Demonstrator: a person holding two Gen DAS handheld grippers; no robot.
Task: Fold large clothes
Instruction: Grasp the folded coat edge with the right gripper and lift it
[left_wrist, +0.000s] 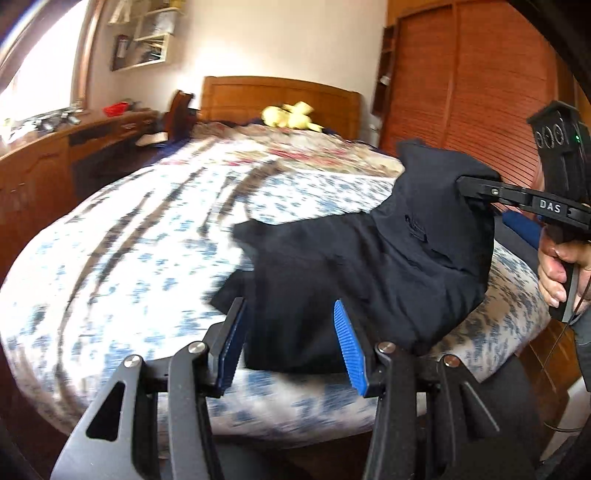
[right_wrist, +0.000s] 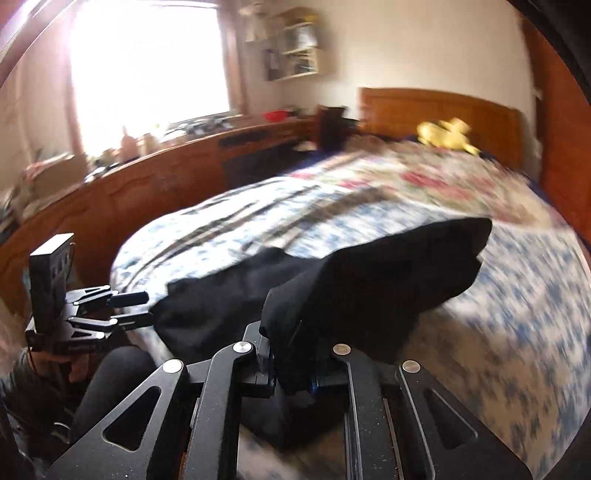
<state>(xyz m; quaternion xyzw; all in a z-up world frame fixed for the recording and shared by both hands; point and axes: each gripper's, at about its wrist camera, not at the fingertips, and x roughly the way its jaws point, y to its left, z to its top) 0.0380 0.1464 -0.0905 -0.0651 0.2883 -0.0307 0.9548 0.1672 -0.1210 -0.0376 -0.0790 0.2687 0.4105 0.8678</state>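
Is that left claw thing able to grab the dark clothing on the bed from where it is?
Probably yes. The left gripper has its jaws open, the dark garment lies just ahead on the bed, and nothing stands between them.

A big bed (left_wrist: 122, 236) with a blue and white flowery cover fills the room. A dark piece of clothing (left_wrist: 369, 273) lies near its close edge. The left gripper (left_wrist: 290, 341) hangs just over it, its blue pads (left_wrist: 349, 347) apart with nothing pinched. On the right, the right gripper (left_wrist: 471, 190) lifts one corner of the cloth. A yellow soft toy (left_wrist: 291, 115) sits by the wooden headboard (left_wrist: 280, 99)
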